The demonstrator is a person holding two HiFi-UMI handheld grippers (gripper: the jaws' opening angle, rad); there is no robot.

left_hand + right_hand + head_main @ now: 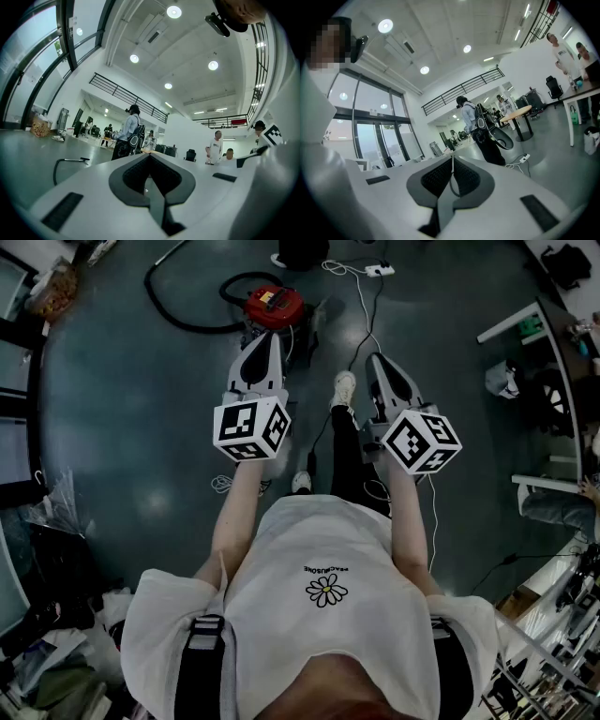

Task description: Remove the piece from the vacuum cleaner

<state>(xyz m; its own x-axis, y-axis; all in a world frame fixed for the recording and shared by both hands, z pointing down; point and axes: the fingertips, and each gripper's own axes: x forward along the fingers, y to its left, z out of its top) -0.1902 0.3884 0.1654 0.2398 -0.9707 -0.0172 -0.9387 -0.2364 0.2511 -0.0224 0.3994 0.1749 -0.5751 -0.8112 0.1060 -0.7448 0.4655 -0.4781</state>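
Note:
In the head view a red vacuum cleaner (273, 306) stands on the dark floor ahead of me, its black hose (178, 315) curling off to the left. My left gripper (261, 345) is held in the air just on the near side of the vacuum, jaws together with nothing between them. My right gripper (379, 362) hangs further right, clear of the vacuum, also shut and empty. The left gripper view shows its jaws (150, 159) pressed tip to tip, with a black hose end (70, 161) on the floor beyond. In the right gripper view the jaws (452, 161) meet too.
A white power strip (380, 270) with cables lies on the floor ahead right. White tables (525, 320) stand at the right edge, bags and clutter at the left. My shoes (344, 387) are below the grippers. A person with a backpack (129, 133) and others stand about the hall.

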